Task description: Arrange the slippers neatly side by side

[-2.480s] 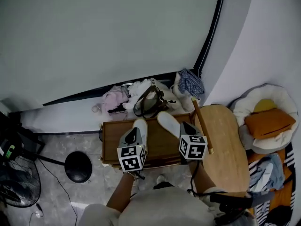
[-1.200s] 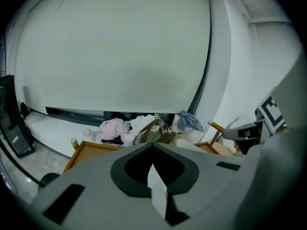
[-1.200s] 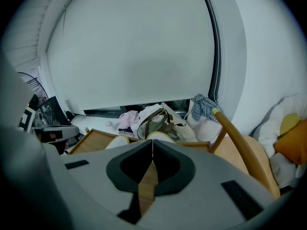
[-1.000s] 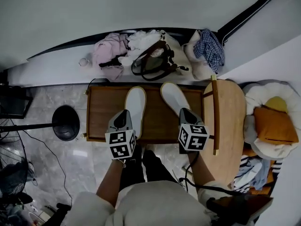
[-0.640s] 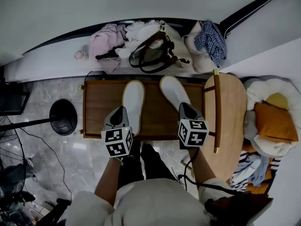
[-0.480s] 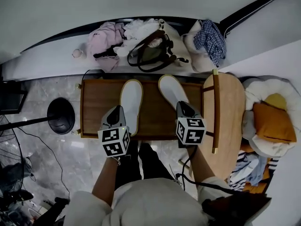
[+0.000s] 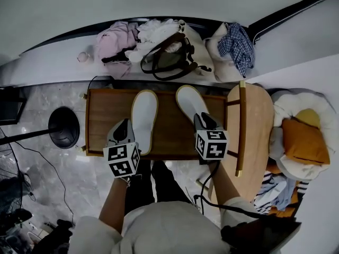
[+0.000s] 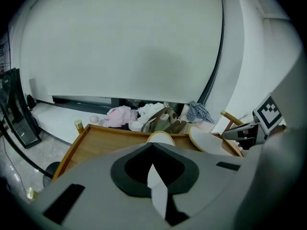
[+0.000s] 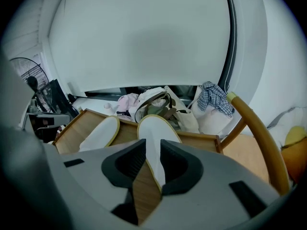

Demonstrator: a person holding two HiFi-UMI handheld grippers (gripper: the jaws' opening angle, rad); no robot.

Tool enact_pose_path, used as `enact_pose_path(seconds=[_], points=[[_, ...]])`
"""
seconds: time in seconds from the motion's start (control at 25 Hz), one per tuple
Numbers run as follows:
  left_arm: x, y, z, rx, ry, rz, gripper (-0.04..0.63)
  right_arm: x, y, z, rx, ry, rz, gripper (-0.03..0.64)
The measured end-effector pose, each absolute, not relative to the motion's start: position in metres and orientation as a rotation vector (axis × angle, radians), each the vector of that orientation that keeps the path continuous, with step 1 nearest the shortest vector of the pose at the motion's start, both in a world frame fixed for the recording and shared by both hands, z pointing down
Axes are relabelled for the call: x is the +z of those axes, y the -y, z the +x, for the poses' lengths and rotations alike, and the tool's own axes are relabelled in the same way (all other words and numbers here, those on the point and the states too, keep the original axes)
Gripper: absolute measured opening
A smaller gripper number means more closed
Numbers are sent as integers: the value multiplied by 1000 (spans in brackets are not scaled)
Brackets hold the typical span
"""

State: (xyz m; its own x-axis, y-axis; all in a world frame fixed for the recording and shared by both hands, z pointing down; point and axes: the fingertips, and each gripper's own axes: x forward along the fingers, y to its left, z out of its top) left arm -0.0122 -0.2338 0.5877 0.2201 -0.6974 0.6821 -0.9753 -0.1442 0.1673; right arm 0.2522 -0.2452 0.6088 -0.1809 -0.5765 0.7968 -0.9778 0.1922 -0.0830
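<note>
Opening right gripper (image 9: 152, 150) around right slipper (image 7: 188, 102) heel, toe slanting toward straight left slipper (image 7: 144, 112) pinched by left gripper (image 8: 153, 150)

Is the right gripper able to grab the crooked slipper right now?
Probably yes. The crooked slipper's heel lies between the jaws of the right gripper, which are opening, and nothing else on the wooden tray is in the way.

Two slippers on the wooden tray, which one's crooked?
The right-hand slipper: its toe slants left toward the other, while the left-hand slipper lies square to the tray.
</note>
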Motion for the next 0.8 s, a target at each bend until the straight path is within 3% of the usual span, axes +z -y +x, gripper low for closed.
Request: enact_pose_path(seconds=[0.28,0.8], points=[[597,231,-19,636,1551,1883,12,626,250,253,777,1840,1340,147],[607,222,-27,655,1553,1847,12,653,258,254,720,1824,1168,144]])
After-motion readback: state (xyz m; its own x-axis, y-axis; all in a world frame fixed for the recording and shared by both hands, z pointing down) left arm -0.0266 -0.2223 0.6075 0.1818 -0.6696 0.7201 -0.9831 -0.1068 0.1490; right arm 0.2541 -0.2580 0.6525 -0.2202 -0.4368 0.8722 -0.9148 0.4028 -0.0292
